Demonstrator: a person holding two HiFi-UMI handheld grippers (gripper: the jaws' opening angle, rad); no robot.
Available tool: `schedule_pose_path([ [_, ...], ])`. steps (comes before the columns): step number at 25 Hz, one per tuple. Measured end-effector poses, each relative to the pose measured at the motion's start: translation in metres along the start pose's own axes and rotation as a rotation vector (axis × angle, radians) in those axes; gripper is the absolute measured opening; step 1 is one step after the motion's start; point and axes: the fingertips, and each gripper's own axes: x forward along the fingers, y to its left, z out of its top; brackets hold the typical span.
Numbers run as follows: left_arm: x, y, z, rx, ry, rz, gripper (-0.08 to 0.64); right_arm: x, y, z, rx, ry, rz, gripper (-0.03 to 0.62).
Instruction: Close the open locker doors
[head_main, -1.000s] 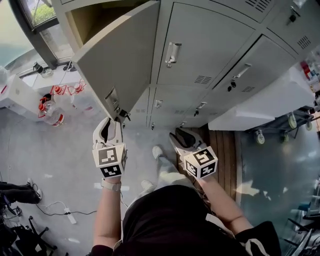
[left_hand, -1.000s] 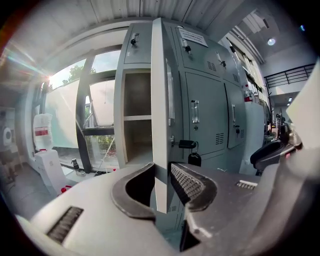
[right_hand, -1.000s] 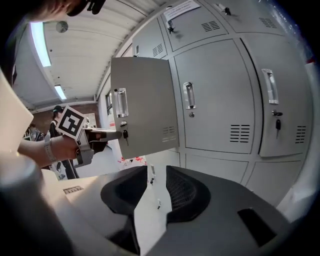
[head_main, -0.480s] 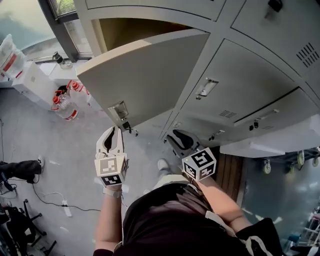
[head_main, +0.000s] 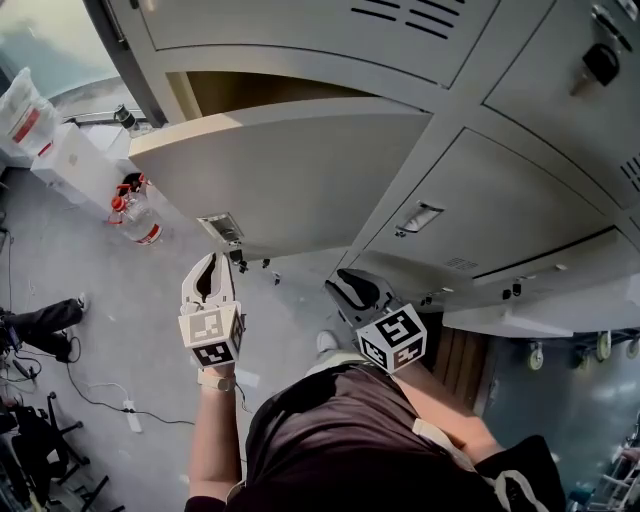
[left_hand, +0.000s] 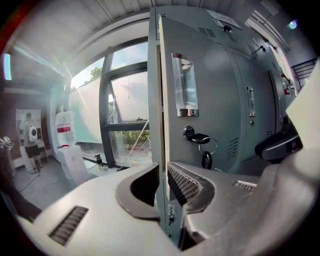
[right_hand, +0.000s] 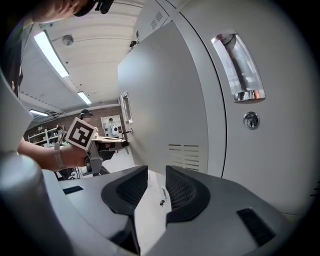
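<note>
The open locker door (head_main: 300, 170) stands swung out from the top-left of the grey locker bank (head_main: 500, 200), showing a tan interior (head_main: 255, 92) behind it. It is plain pale-grey metal with a recessed chrome handle (left_hand: 184, 85), and a key (left_hand: 197, 136) sits in its lock with another dangling from the ring. The left gripper (head_main: 212, 268) sits just under the door's handle corner. Its jaws have just been closing to a narrow gap that lines up with the door's free edge; the pads seem not to touch it. The right gripper (head_main: 350, 288) hangs near the closed lockers, jaws moderately apart and empty.
</note>
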Motion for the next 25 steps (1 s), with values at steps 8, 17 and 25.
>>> schedule_pose_path([
  [8,0.037,0.01,0.012,0.005,0.032,0.043,0.063,0.008,-0.021,0.0,0.011,0.01,0.024,0.138],
  [17,0.071,0.013,0.023,0.016,0.052,0.066,0.063,0.015,-0.038,0.004,0.017,0.012,0.044,0.138],
  [25,0.089,0.007,0.031,0.022,0.058,0.066,0.063,0.016,-0.052,0.006,0.027,0.01,0.047,0.137],
])
